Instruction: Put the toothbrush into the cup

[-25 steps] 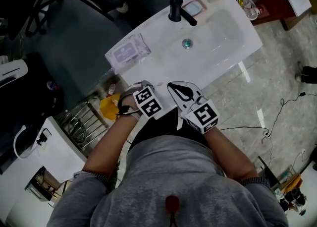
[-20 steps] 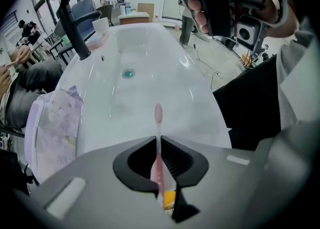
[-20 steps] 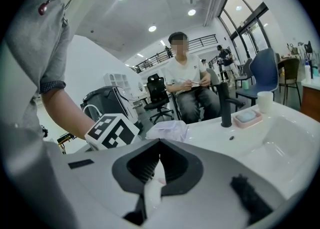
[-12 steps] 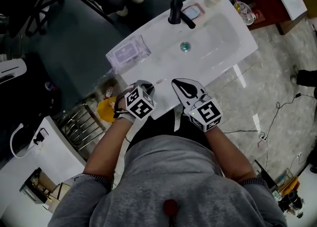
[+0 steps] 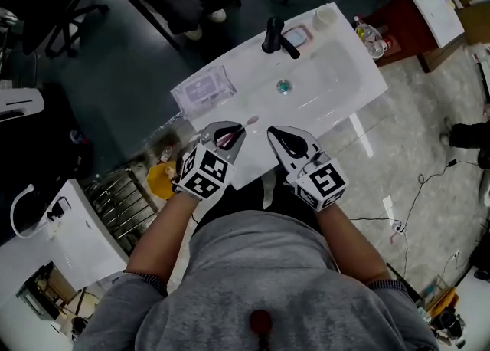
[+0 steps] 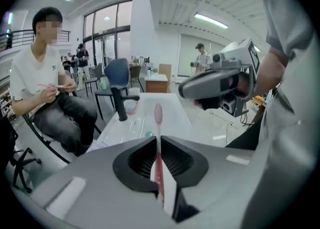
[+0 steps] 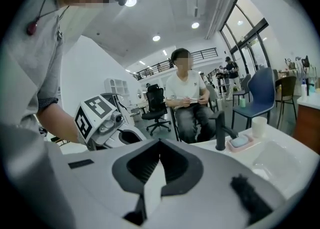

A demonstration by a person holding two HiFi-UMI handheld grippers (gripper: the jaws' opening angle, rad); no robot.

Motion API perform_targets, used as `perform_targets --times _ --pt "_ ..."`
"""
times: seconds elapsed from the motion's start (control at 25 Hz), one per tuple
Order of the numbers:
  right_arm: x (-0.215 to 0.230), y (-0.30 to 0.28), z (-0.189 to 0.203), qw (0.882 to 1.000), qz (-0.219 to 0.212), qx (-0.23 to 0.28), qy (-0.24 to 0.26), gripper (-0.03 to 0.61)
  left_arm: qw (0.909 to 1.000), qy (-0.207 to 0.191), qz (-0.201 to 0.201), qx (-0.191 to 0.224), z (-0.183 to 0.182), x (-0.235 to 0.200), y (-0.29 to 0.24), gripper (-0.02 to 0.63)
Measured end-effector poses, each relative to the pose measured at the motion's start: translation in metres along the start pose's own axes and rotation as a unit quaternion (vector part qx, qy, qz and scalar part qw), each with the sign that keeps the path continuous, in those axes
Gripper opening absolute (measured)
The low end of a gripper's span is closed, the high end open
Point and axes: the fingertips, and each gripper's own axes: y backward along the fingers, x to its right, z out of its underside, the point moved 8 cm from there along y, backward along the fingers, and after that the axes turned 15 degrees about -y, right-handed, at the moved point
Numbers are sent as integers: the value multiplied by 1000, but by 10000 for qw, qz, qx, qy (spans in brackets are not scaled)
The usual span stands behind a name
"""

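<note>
Jaws on my left gripper (image 5: 230, 135) pinch the toothbrush (image 6: 158, 120) to carry it to the cup (image 5: 327, 14); right gripper (image 5: 289, 141) is closed, empty.

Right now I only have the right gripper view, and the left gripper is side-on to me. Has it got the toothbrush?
Observer: Yes. In the left gripper view the left gripper is shut on the pink toothbrush, with the brush head sticking out past the jaw tips.
Operator: Where's that relative to the cup?
Observer: In the head view the brush head is over the near part of the sink top. The cup stands at the far corner, beyond the black faucet.
Operator: Anything on the top I can't see?
Observer: A flat clear pack lies at the end on the left gripper's side, off the line to the cup.
</note>
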Motion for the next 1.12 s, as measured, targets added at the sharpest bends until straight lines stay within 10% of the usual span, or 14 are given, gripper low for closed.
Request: perform_targets --times 0.48,1.12 --pt "-10 55 -59 9983 -243 495 199 6 9837 326 -460 1709 -97 2 55 38" --pt "32 149 -115 9933 -423 901 581 6 9501 477 -851 2964 -217 43 40 38"
